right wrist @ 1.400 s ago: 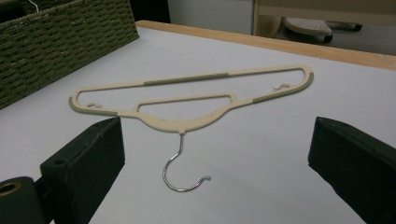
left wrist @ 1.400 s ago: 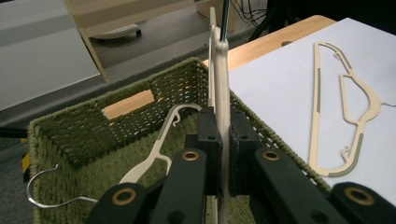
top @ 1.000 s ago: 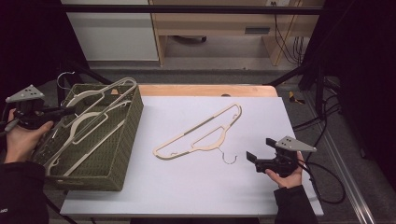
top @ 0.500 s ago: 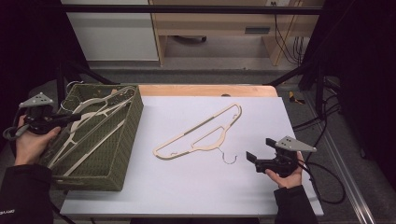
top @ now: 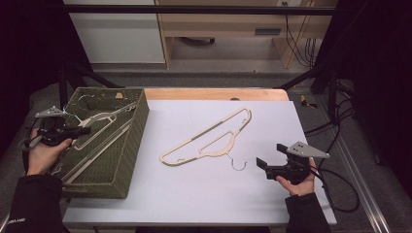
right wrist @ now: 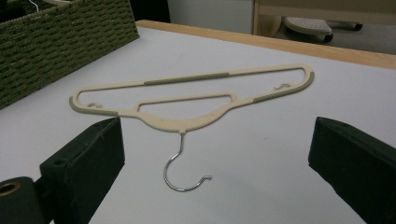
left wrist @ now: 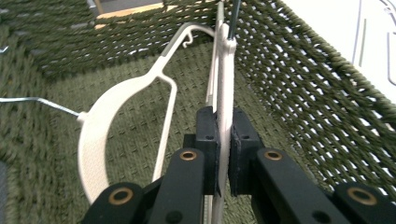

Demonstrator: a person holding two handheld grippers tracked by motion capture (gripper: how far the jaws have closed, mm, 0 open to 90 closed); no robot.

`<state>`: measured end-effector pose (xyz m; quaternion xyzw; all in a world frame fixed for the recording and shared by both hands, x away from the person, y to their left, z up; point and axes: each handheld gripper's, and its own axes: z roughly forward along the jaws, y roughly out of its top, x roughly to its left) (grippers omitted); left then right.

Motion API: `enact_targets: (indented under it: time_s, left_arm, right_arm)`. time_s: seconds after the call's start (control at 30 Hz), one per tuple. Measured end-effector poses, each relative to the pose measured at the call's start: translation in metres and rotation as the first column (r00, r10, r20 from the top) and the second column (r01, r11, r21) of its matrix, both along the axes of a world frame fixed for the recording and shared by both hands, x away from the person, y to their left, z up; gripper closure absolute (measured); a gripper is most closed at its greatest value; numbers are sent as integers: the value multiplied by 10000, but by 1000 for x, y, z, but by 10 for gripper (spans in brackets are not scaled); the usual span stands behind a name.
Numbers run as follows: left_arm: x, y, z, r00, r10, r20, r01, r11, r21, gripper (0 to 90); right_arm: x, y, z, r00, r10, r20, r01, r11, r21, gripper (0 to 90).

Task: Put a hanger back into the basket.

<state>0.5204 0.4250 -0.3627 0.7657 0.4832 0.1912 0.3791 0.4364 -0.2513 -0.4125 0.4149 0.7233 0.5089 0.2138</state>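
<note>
Inside the olive-green woven basket (top: 127,160) at the left end of the desk (top: 194,194), a cream plastic clothes hanger (left wrist: 223,84) stands on edge, its thin bar pinched between the pads of the left tool (left wrist: 223,140). Those jaws are closed tight on the hanger's bar, which runs up and away from them along the basket's right-hand wall as the left gripper view shows it. From above, the left tool (top: 82,130) reaches over the basket's near left rim, held in the person's left hand (top: 43,155), with the hanger's pale arms slanting across the basket interior. A second cream hanger (left wrist: 121,112) lies just beside the gripped one on the woven floor, its curved shoulder towards the tool and its wire hook trailing off to the left.

Out on the white desk surface, well apart from the basket, a third cream hanger with grey-green grip strips and a silver wire hook (top: 209,141) lies flat, hook pointing towards the person. The right tool (top: 262,162) rests low near that hook, in the right hand (top: 299,182), its two black jaws spread wide with nothing between them; in the right gripper view (right wrist: 215,158) the hanger (right wrist: 196,98) lies just beyond the open jaws.
</note>
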Motion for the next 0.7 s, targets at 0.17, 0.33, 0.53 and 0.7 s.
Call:
enact_targets:
  time_s: [0.17,0.33,0.53,0.7]
  left_arm:
    - [3,0,-3,9970,762,-106,-757,9961,451,823]
    - [6,3,-5,9880,1543,-77,-1531,9845,851,806]
    - [9,8,-14,9752,2116,-653,-1974,9643,1766,781]
    - [11,14,-22,9595,2628,-1010,-2411,9522,1874,781]
  right_arm:
    - [0,0,0,10000,-39,10,39,10000,13,41]
    - [0,0,0,10000,-4,16,4,10000,-24,40]
    - [1,1,-1,10000,-24,-29,24,10000,-29,41]
    - [1,1,-1,10000,-34,-28,33,10000,-68,41]
